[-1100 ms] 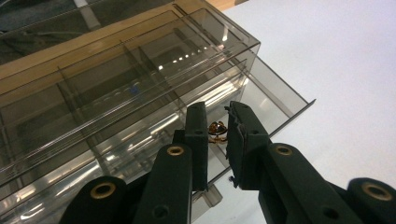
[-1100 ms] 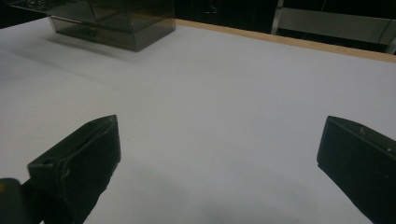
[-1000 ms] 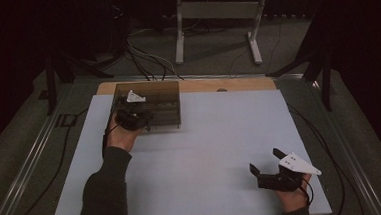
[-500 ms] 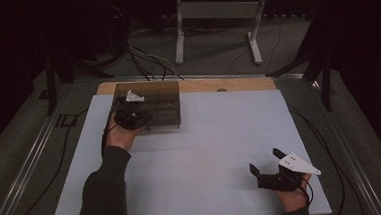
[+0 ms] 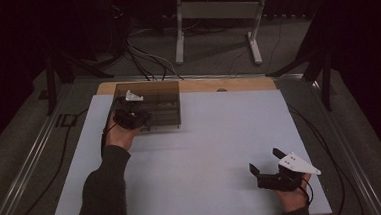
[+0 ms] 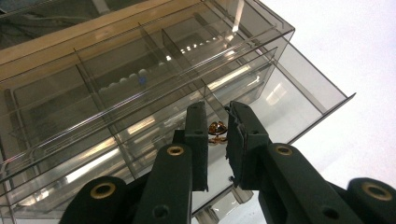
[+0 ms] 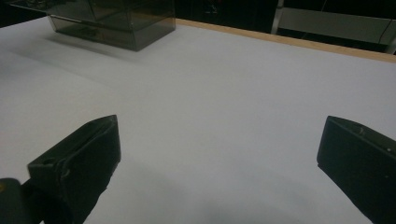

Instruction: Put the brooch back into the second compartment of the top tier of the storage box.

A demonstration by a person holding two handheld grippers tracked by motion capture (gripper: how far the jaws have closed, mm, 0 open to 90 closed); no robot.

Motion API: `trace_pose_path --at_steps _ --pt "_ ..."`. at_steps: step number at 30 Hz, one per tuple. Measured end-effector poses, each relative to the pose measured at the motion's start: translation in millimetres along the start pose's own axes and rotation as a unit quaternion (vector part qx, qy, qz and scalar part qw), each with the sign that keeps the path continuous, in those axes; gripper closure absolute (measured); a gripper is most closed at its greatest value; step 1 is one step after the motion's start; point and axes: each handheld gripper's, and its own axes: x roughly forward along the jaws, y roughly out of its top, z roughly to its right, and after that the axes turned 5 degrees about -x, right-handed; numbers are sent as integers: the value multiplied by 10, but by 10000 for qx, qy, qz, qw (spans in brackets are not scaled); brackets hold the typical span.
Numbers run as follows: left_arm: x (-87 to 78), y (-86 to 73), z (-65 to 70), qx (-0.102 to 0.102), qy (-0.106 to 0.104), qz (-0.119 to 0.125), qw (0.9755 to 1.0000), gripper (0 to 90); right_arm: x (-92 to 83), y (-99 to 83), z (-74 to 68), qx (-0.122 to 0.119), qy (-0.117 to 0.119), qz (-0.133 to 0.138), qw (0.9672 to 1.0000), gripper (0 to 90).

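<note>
Our left gripper (image 6: 217, 133) pinches a small amber bead (image 6: 217, 129) over the smoky compartment box (image 5: 164, 96) at the table's (image 5: 211, 151) far-left edge, likely to drop it into one cell. Our right gripper (image 5: 267, 164) rests wide and empty near the front-right corner.

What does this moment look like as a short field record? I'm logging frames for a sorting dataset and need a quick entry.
surface: white table top, wooden strip along the far edge
container: smoky clear compartment box at the far left of the table
left gripper: at the box, jaws shut on a small amber-brown piece
right gripper: near the front right corner of the table, jaws open, nothing between them
held item detail: too small to identify
</note>
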Motion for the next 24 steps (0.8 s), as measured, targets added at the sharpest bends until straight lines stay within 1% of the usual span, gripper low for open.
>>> trace_pose_path --at_steps 7,19,24 --pt "8 2 -16 -21 22 -25 10000 796 3 1 -1 -9 6 1 10000 0" --pt "65 -6 -46 -38 93 -194 9998 795 0 2 -3 -15 7 -8 10000 0" --pt "68 -9 -57 -81 113 -215 9997 793 0 1 -2 -8 1 -7 10000 0"
